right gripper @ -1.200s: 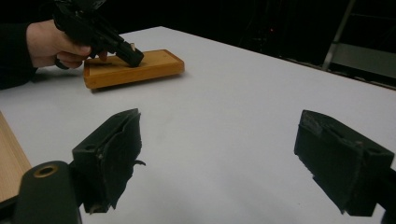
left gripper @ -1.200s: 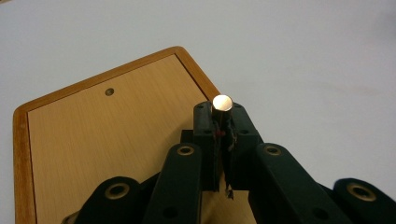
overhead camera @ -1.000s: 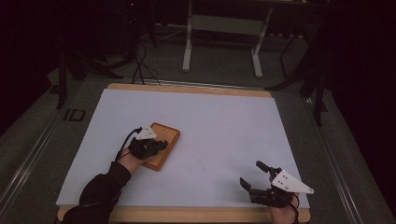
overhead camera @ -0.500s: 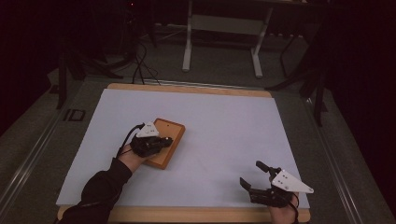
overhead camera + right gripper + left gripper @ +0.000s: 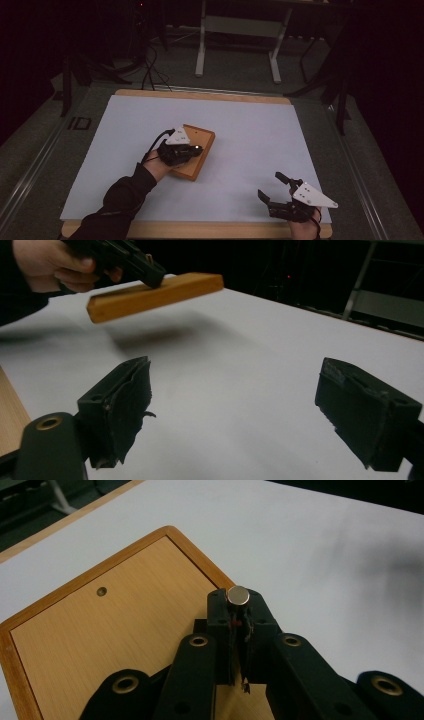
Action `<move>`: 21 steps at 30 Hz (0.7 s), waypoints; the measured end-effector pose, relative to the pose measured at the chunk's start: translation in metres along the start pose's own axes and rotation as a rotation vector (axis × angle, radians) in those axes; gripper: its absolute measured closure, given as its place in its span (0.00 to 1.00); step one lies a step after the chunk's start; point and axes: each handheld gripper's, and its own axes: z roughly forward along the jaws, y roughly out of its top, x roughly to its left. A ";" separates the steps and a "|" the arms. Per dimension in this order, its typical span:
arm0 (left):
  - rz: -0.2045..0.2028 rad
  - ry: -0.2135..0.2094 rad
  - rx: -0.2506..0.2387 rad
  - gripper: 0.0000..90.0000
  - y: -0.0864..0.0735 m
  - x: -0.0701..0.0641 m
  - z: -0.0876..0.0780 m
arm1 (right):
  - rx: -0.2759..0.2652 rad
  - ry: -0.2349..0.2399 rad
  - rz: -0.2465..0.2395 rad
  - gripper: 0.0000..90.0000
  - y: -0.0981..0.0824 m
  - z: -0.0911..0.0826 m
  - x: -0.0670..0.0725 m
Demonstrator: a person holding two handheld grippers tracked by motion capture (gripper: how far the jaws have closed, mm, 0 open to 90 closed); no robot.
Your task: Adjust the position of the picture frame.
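- Left gripper (image 5: 192,148): jaws closed tight on a small metal cylinder (image 5: 238,595), whose round silver top shows between the two black tips in the left gripper view. The gripper sits over the near part of the wooden board (image 5: 196,157), held in the person's left hand (image 5: 159,167), dark sleeve (image 5: 122,197) behind it.
- Wooden board: pale face with a darker rounded border and one small hole (image 5: 102,591) toward its far side. In the right gripper view it (image 5: 150,295) appears tilted and clear of the table with a shadow (image 5: 160,335) beneath; how it is being held I cannot tell.
- Right gripper (image 5: 274,187): jaws spread wide with nothing between them, low over the near right part of the table, well apart from the board. A grey three-cornered plate (image 5: 314,196) rides on top.
- Table (image 5: 260,135): white sheet over a wooden top, whose edge shows along the near and far sides.
- Background: dark room, with a metal stand (image 5: 237,37) on the floor beyond the table.
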 end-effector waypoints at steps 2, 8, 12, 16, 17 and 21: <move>-0.001 -0.011 0.014 0.95 0.005 -0.003 0.014 | -0.005 0.001 0.001 0.16 0.000 -0.001 0.000; 0.019 -0.045 0.052 0.95 0.009 -0.010 0.043 | -0.005 0.008 0.002 0.16 0.000 -0.002 0.000; 0.016 -0.070 0.075 0.95 0.010 -0.015 0.065 | -0.008 0.013 -0.003 0.16 0.000 -0.002 0.000; 0.031 -0.091 0.107 0.95 0.009 -0.019 0.082 | -0.011 0.016 0.004 0.16 0.000 -0.003 0.000; 0.031 -0.091 0.107 0.95 0.009 -0.019 0.082 | -0.011 0.016 0.005 0.16 0.000 -0.003 0.000; 0.029 -0.105 0.146 0.95 0.010 -0.020 0.099 | -0.012 0.018 0.005 0.16 0.000 -0.003 -0.001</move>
